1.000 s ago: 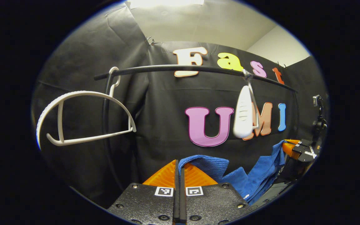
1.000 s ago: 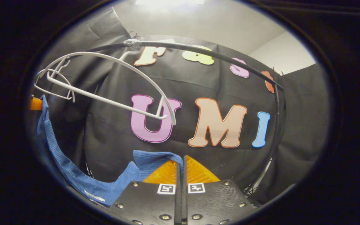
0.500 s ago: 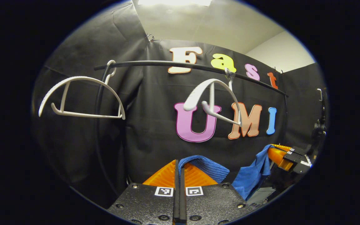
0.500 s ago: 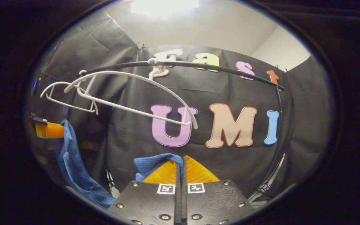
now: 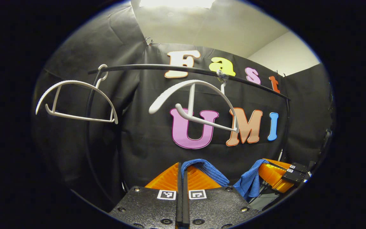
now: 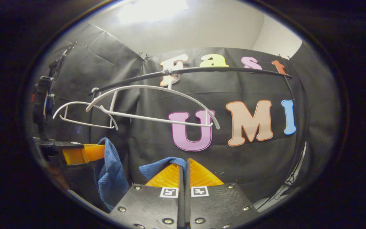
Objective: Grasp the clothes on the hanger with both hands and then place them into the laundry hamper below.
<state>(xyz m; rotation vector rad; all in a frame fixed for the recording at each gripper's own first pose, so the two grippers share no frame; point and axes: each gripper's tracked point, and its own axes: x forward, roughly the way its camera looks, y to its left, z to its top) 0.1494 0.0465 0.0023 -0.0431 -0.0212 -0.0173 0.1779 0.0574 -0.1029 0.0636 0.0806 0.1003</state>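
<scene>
1. My left tool (image 5: 182, 173) is clamped tight on the blue cloth (image 5: 206, 167); my right tool (image 6: 184, 170) likewise.
2. Cloth hangs between them, below the bare hanger (image 5: 195, 101).
3. Soft, light, sagging; grip the edges.

Ribbed cloth garment (image 5: 210, 170); hangers (image 5: 199, 105) seemingly matt plastic.

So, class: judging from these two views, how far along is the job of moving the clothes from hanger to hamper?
Done: the blue garment is off, and both white hangers hang bare on the rail. In hand: the left gripper and right gripper are each shut on the cloth. Left: lowering it into the hamper and letting go.
</scene>
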